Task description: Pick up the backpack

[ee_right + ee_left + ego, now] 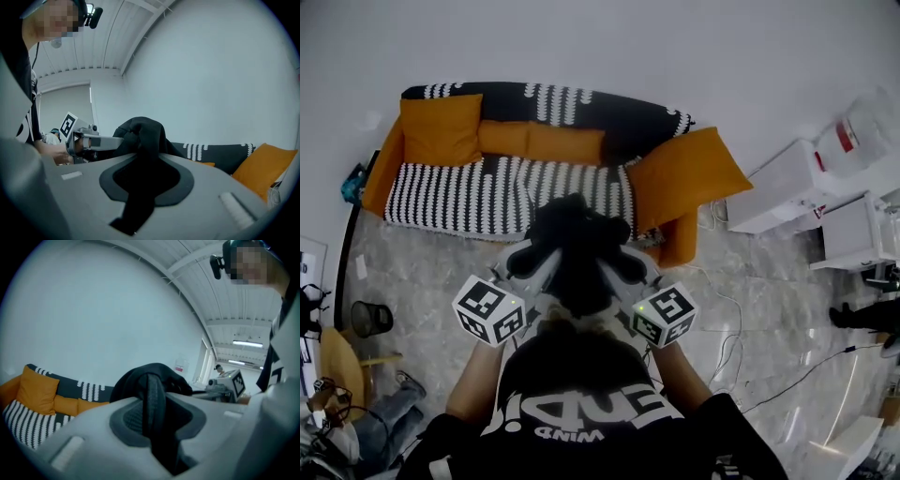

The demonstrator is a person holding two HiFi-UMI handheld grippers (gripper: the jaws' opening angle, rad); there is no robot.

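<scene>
1. Backpack point(572, 246): black, held up in front of the person's chest between the two grippers. It appears clear of both the striped sofa point(478, 192) beyond it and the marble floor point(769, 309).
2. Left gripper point(154, 416): jaws pinched on a black webbing strap point(153, 397), which runs up between the pads to the bag's bulk.
3. Right gripper point(140, 180): jaws likewise clamped on a band of black fabric point(140, 187) from the same bag; whether it is a strap or a fold cannot be told.
4. Judgement: one grip on each side shares the load and stops the bag swinging or tipping. Both grippers point near level, so the weight hangs from the pinched material.
5. Status: pick-up looks essentially achieved. The main risk is thin fabric creeping out through the pads.
</scene>
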